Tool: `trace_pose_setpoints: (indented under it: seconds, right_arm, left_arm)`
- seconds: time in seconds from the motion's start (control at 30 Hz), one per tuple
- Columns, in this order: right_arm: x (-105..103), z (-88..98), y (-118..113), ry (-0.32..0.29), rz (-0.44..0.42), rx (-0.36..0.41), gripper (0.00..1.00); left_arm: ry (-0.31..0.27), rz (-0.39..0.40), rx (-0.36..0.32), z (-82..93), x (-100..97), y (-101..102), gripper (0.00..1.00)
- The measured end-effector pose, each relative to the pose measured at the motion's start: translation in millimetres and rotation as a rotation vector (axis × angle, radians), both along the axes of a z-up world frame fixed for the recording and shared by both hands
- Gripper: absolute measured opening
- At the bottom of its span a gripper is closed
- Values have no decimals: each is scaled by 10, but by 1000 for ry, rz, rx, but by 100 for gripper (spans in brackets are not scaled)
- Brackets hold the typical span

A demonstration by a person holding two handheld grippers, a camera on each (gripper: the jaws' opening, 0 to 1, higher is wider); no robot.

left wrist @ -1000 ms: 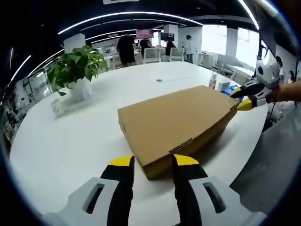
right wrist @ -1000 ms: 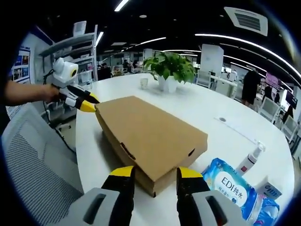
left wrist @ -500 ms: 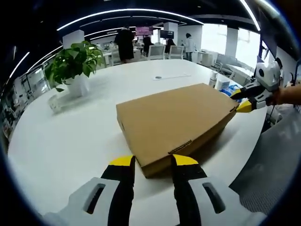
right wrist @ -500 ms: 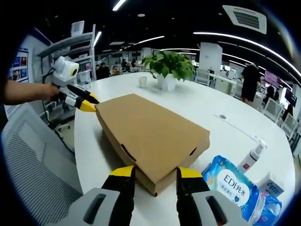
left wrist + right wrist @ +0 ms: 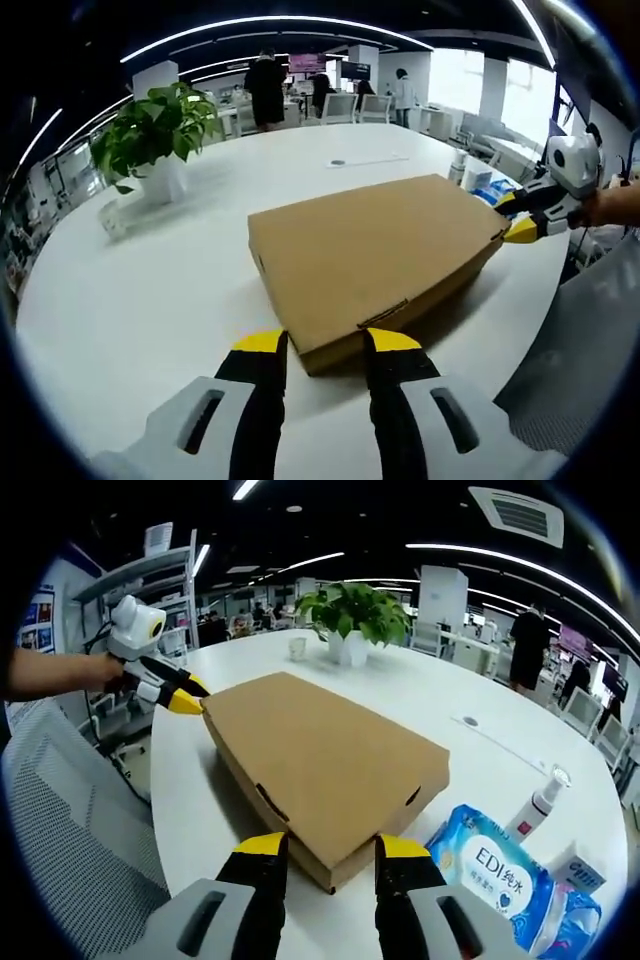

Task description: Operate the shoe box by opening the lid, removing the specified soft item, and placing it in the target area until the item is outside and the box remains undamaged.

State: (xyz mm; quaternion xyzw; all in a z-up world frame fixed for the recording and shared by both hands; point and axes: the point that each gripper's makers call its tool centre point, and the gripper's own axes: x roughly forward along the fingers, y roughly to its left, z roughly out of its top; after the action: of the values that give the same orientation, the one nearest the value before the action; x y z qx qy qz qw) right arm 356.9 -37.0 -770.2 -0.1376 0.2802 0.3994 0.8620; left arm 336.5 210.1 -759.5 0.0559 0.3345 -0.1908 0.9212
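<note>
A flat brown cardboard shoe box lies on the white table with its lid down. My left gripper is open, its yellow-tipped jaws standing either side of the box's near corner. At the far right corner of the box, a hand holds my right gripper. In the right gripper view the same box runs away from me, and my right gripper stands open astride its near corner. My left gripper touches the far left corner there. The soft item is hidden inside the box.
A potted plant and a small cup stand behind the box. A blue wipes pack and a spray bottle lie to its right. A grey mesh chair stands by the table's edge. People stand far back.
Both views have shifted slightly. The box and both grippers keep the same places at opposite corners, and the lid stays down.
</note>
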Motion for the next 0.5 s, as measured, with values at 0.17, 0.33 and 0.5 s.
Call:
trace_pose_setpoints:
  seconds: [0.17, 0.33, 0.5]
  right_arm:
    - [78, 2, -20, -1, -10, -3, 32]
    - [167, 1, -44, -8, -24, -2, 32]
    - [251, -5, -66, -12, -39, 2, 32]
  left_arm:
    - [2, 2, -9, 1, 100, -18, 30]
    - [9, -1, -9, 2, 209, -50, 30]
    - [12, 0, -9, -3, 299, -70, 30]
